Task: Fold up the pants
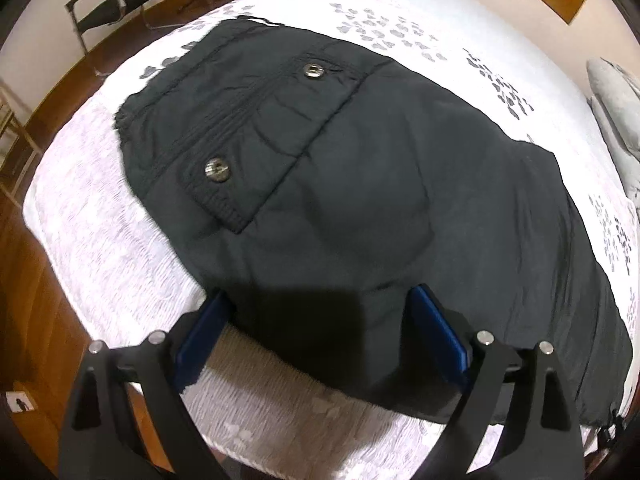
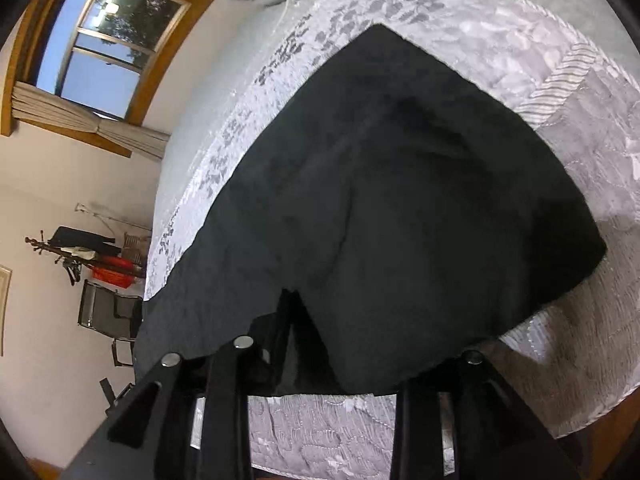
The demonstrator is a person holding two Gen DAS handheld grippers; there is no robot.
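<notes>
Black pants (image 1: 360, 184) lie folded on the white patterned bedspread (image 1: 100, 232), with a buttoned back pocket (image 1: 256, 136) facing up. My left gripper (image 1: 320, 312) is open, its blue pads (image 1: 208, 328) spread on either side of the near fabric edge, just above it. In the right wrist view the pants (image 2: 400, 200) fill the middle. My right gripper (image 2: 340, 344) stands at the pants' near edge; the fabric hides its fingertips, so I cannot tell whether it grips the cloth.
A black chair (image 1: 120, 4) stands on the wooden floor (image 1: 24, 264) beyond the bed's far left. Grey pillows (image 1: 616, 112) lie at the right. A window (image 2: 104, 40), coat rack (image 2: 80, 256) and chair (image 2: 108, 316) show left of the bed.
</notes>
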